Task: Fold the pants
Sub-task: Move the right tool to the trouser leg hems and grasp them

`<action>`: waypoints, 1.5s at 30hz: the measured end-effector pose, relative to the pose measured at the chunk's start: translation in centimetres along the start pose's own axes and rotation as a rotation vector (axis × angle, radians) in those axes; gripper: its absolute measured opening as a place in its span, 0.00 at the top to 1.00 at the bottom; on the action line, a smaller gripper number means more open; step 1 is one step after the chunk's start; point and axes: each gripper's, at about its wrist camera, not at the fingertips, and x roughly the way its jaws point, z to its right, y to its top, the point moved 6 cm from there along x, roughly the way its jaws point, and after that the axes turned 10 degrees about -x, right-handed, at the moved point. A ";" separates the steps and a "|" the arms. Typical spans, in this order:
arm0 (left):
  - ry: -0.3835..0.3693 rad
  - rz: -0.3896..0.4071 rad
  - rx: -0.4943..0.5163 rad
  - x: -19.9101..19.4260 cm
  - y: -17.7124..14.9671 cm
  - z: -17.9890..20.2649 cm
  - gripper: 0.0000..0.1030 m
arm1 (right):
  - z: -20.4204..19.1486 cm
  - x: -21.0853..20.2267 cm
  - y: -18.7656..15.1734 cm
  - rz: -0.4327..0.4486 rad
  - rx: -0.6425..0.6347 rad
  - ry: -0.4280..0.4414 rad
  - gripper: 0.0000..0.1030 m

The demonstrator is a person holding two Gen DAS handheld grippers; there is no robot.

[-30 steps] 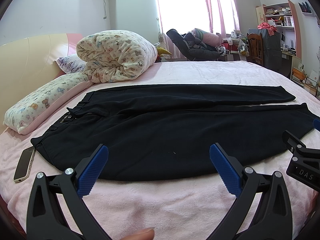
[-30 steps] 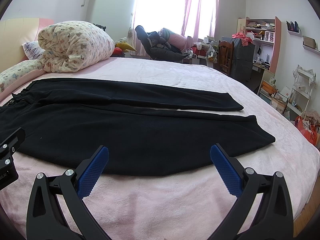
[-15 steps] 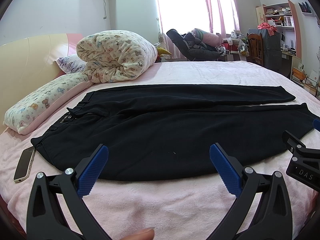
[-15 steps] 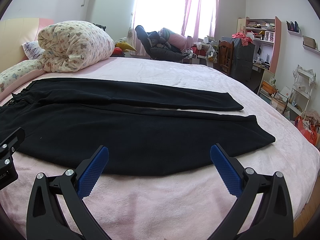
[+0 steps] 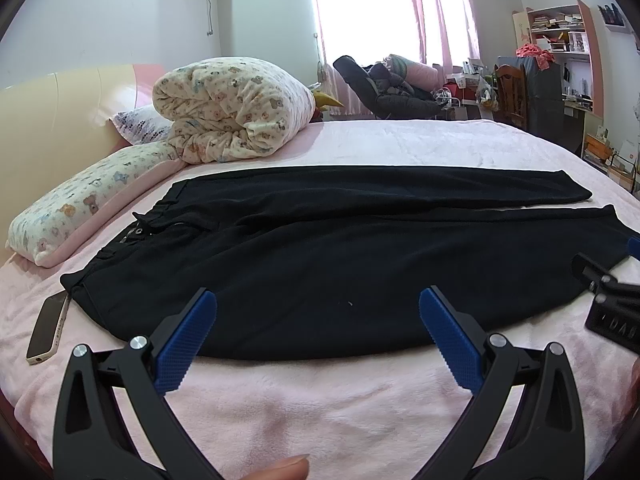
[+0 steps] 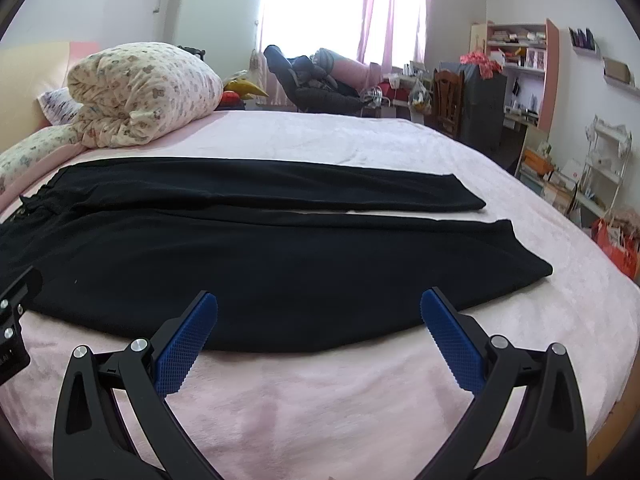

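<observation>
Black pants point(image 5: 320, 248) lie flat on the pink bed, waistband at the left, both legs running to the right side by side; they also show in the right wrist view point(image 6: 280, 264). My left gripper point(image 5: 318, 320) is open and empty, hovering at the near edge of the pants' upper half. My right gripper point(image 6: 319, 320) is open and empty at the near edge of the nearer leg. The right gripper's body shows at the right edge of the left wrist view point(image 5: 612, 308).
A phone point(image 5: 48, 330) lies on the bed beside the waistband. A rolled quilt point(image 5: 232, 110) and pillows point(image 5: 84, 204) sit at the headboard end. A chair with clothes point(image 6: 316, 84), a desk and shelves point(image 6: 516, 72) stand beyond the bed.
</observation>
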 end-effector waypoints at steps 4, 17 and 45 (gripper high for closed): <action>0.015 -0.010 0.023 0.5 0.8 0.6 0.02 | 2.5 -0.2 0.6 0.012 0.071 0.079 0.01; -0.029 -0.031 0.004 4.4 2.7 1.4 0.02 | 18.0 9.7 8.7 -0.158 0.428 0.199 0.01; -0.087 -0.166 0.031 7.8 0.3 1.8 0.02 | 32.3 34.2 9.3 -0.350 0.548 -0.011 0.38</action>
